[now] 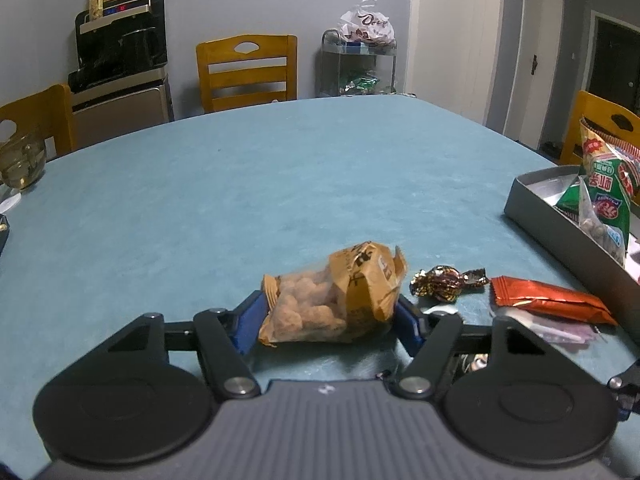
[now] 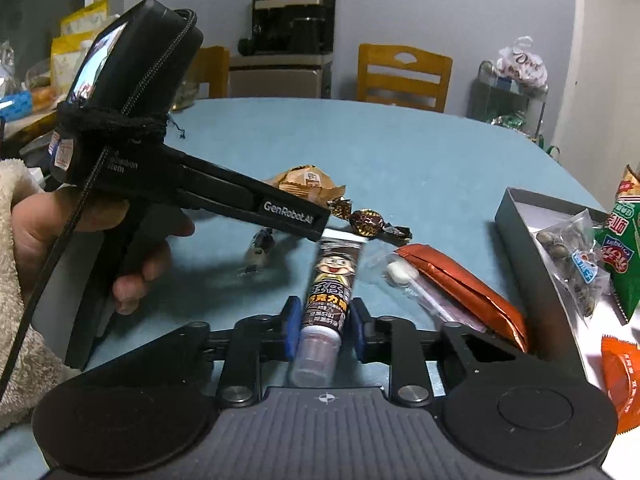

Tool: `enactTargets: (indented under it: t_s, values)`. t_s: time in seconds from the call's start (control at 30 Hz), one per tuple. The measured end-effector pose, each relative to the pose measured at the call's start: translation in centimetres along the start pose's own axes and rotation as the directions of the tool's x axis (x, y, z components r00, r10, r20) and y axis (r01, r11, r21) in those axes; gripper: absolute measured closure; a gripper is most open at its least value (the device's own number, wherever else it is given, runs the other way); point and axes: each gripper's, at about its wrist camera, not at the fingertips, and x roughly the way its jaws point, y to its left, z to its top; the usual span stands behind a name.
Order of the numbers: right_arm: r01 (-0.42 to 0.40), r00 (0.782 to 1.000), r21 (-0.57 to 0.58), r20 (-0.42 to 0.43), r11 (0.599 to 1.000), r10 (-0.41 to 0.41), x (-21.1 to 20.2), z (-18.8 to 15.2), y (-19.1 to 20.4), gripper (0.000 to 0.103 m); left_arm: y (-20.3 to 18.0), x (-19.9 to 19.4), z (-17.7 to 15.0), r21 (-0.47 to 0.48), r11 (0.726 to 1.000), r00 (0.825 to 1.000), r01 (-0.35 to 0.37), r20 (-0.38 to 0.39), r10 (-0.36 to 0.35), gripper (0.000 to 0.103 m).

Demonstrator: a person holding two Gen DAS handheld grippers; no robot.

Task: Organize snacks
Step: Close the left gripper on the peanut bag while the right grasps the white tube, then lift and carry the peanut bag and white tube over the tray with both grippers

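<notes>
- On the teal table [image 1: 280, 184], the left gripper [image 1: 328, 316] pinches a tan nut bag [image 1: 340, 300], ready for lifting.
- The right gripper [image 2: 325, 330] brackets a chocolate tube [image 2: 330, 300]; contact unclear.
- The grey tray [image 1: 560, 232] waits at three o'clock.

Near end of chocolate tube [image 2: 326, 312] blurred, passing under right gripper [image 2: 325, 330] body. Left gripper [image 2: 296, 226] fingertips hidden behind its own bar in right wrist view. Grey tray [image 1: 560, 224], right of left gripper, cut by frame edge. Small item [image 2: 260, 250] beneath left gripper too blurred to identify. Packet lettering unreadable.
</notes>
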Motion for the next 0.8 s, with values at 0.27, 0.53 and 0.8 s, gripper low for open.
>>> enactTargets:
  t_s: [0.27,0.53,0.8]
  values:
    - [0.004,1.0,0.008,0.007,1.0,-0.004,-0.2,-0.2,-0.1,0.079,0.6,-0.3,0.1,-0.026,1.0,1.0,0.003,0.0,-0.003,0.039]
    - [0.004,1.0,-0.002,0.006,1.0,-0.004,-0.6,-0.4,-0.1,0.079,1.9,-0.8,0.1,-0.075,0.997,1.0,-0.018,0.004,0.018,0.04]
    - [0.025,1.0,-0.029,-0.004,0.999,-0.026,-0.8,-0.6,-0.2,0.079,2.4,-1.1,-0.1,-0.082,0.995,0.999,-0.052,0.008,0.053,0.04]
